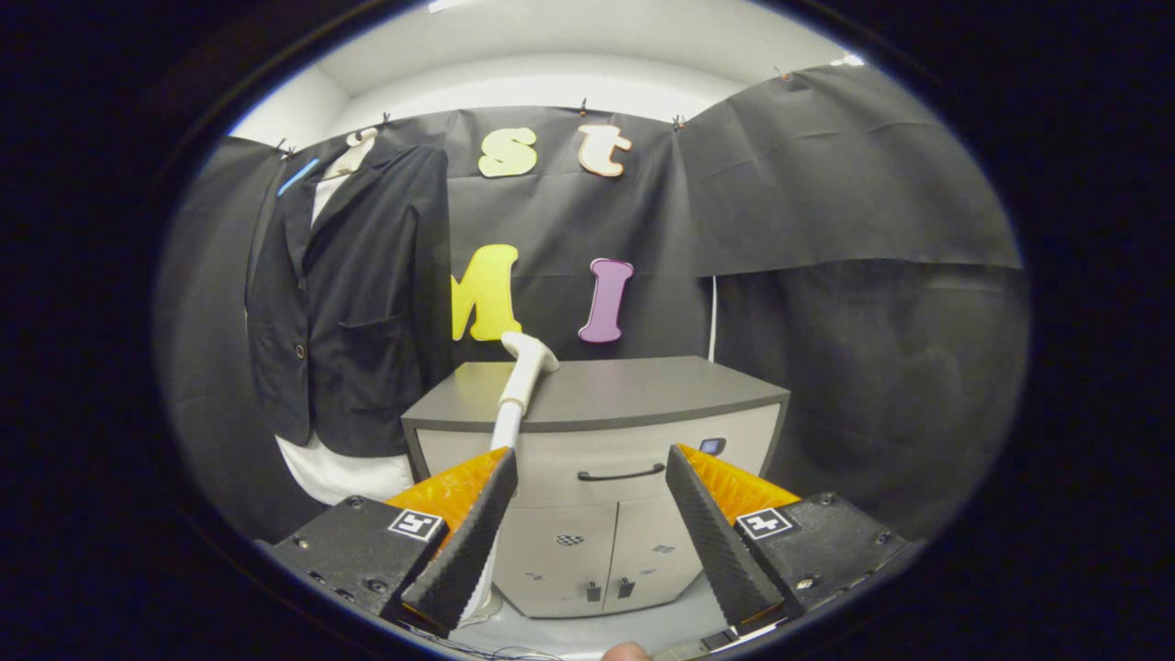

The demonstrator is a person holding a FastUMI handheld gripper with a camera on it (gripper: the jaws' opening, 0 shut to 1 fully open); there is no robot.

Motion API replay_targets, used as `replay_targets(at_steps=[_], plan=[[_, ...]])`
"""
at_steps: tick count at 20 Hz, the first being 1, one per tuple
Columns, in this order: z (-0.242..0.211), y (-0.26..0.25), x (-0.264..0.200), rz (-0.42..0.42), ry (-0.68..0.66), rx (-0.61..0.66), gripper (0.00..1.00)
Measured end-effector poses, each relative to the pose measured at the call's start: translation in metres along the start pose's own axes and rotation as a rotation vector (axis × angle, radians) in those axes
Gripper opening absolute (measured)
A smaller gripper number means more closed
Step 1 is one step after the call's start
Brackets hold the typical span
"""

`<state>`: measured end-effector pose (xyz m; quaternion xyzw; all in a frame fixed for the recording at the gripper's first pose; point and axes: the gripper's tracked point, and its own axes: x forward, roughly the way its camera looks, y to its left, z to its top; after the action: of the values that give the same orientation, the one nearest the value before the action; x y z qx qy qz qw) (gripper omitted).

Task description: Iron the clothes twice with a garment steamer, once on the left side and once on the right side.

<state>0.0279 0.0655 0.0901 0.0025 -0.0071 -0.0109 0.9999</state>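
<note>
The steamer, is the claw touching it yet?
Apart. In the gripper view the claw is wide open with only the cabinet seen between its fingers; the white steamer leans on the cabinet's top edge, beyond the fingers.

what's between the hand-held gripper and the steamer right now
Nothing visible. The hand-held gripper is open and empty, and the white steamer leans on the cabinet just beyond the left finger. The jacket hangs further left.

One dark jacket (353,303) is seen hung over one white garment (344,473); one steamer (519,386) and one cabinet (597,477) with one drawer handle (621,475) are counted.
</note>
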Motion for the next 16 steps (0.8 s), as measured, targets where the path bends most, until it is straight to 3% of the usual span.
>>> replay_targets(at_steps=[8,12,16], plan=[[0.046,0.058,0.067,0.172,0.163,0.029,1.00],[0.053,0.072,0.111,0.204,0.298,0.012,1.00],[0.051,0.074,0.160,0.171,0.399,-0.051,1.00]])
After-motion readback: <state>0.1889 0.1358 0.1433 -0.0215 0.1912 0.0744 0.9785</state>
